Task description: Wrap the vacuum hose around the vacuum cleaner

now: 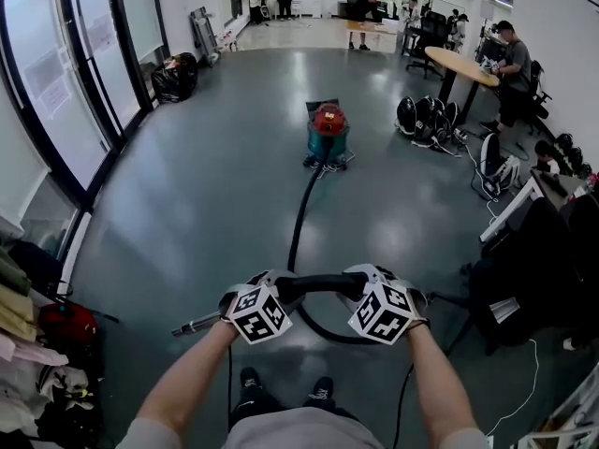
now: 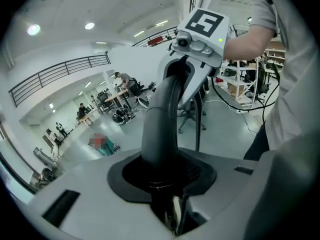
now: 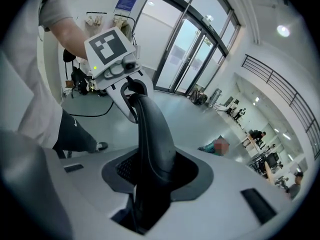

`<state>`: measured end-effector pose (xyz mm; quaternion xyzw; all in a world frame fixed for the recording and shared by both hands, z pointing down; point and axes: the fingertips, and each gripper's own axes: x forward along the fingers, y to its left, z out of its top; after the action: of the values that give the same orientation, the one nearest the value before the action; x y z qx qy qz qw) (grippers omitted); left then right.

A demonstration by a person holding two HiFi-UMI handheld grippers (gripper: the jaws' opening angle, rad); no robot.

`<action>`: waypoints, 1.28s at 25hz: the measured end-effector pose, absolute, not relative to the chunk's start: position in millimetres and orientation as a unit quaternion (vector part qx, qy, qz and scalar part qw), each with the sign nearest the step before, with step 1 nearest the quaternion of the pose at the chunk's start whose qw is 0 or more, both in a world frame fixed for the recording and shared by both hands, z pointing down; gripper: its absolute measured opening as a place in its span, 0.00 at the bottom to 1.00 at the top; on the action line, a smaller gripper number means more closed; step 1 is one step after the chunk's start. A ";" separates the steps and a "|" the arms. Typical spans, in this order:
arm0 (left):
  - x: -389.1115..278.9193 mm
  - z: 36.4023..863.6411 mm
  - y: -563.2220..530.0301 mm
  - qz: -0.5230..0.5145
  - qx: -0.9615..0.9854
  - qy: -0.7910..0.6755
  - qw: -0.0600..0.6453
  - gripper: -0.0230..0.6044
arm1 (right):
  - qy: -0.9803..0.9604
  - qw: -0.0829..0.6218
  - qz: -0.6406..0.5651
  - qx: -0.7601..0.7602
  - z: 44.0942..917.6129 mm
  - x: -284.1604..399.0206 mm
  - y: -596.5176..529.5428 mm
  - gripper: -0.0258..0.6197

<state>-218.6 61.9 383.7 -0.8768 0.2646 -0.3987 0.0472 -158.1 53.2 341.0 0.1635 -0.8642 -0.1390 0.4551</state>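
A teal vacuum cleaner (image 1: pixel 328 131) with a red top stands on the grey floor several steps ahead. Its black hose (image 1: pixel 301 215) runs along the floor towards me and loops up into a curved black handle tube (image 1: pixel 318 285). A metal wand (image 1: pixel 195 325) juts out to the left. My left gripper (image 1: pixel 277 291) is shut on the tube's left part, and my right gripper (image 1: pixel 359 286) is shut on its right part. In the left gripper view the tube (image 2: pixel 160 129) rises from the jaws to the right gripper (image 2: pixel 200 29). In the right gripper view the tube (image 3: pixel 152 134) leads to the left gripper (image 3: pixel 112 54).
A glass wall (image 1: pixel 56 92) runs along the left, with black bags (image 1: pixel 175 75) beside it. Clothes and a red bag (image 1: pixel 64 325) lie at my left. Helmets and bags (image 1: pixel 426 115) sit by a round table (image 1: pixel 463 64) with people around. A desk (image 1: pixel 524 204) and cables stand at right.
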 end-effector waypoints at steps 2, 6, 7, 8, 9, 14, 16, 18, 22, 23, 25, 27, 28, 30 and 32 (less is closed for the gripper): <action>-227.4 391.1 49.8 -0.391 -0.882 0.264 0.025 0.23 | -0.859 0.467 -0.133 0.162 347.7 -167.1 41.4 0.25; -254.2 396.8 23.9 -0.351 -0.899 0.260 -0.012 0.23 | -0.840 0.498 -0.137 0.165 351.1 -196.7 14.9 0.25; -262.2 396.5 19.0 -0.338 -0.905 0.256 -0.019 0.23 | -0.835 0.503 -0.143 0.169 348.9 -205.5 10.3 0.25; -271.1 395.1 13.6 -0.327 -0.911 0.251 -0.024 0.23 | -0.830 0.508 -0.151 0.173 345.3 -215.1 5.4 0.25; -280.3 392.6 7.6 -0.316 -0.916 0.246 -0.026 0.23 | -0.825 0.511 -0.159 0.180 340.8 -225.0 -0.3 0.25; -325.8 379.2 -28.1 -0.272 -0.929 0.249 -0.012 0.23 | -0.800 0.515 -0.196 0.238 305.0 -256.1 -30.1 0.35; -342.8 370.2 -41.2 -0.250 -0.934 0.256 -0.005 0.23 | -0.799 0.501 -0.196 0.268 284.2 -260.0 -36.5 0.40; -358.2 363.0 -54.2 -0.229 -0.937 0.265 -0.004 0.23 | -0.804 0.471 -0.189 0.309 259.9 -259.9 -39.5 0.41; -379.9 351.8 -79.0 -0.184 -0.941 0.285 -0.009 0.23 | -0.795 0.435 -0.182 0.382 224.4 -249.2 -35.6 0.41; -383.7 352.2 -84.2 -0.177 -0.941 0.290 -0.014 0.23 | -0.792 0.433 -0.177 0.391 223.6 -247.2 -32.5 0.42; -389.1 353.0 -95.9 -0.167 -0.939 0.300 -0.022 0.23 | -0.790 0.432 -0.162 0.405 229.8 -245.4 -27.0 0.42; -391.8 350.6 -108.7 -0.150 -0.938 0.311 -0.029 0.23 | -0.795 0.427 -0.136 0.408 245.4 -247.7 -22.1 0.41; -392.3 347.3 -115.0 -0.139 -0.938 0.316 -0.031 0.23 | -0.802 0.423 -0.120 0.405 256.2 -250.7 -19.8 0.41; -392.8 336.6 -126.3 -0.112 -0.938 0.327 -0.033 0.23 | -0.818 0.412 -0.086 0.393 281.9 -261.2 -16.8 0.41; -390.1 322.7 -133.5 -0.083 -0.939 0.333 -0.032 0.23 | -0.836 0.397 -0.057 0.375 308.4 -276.2 -17.1 0.41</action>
<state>-390.1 -133.5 322.7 -0.9387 0.3331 -0.0832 -0.0317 -276.2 -17.1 308.4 0.3750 -0.8360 -0.0567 0.3967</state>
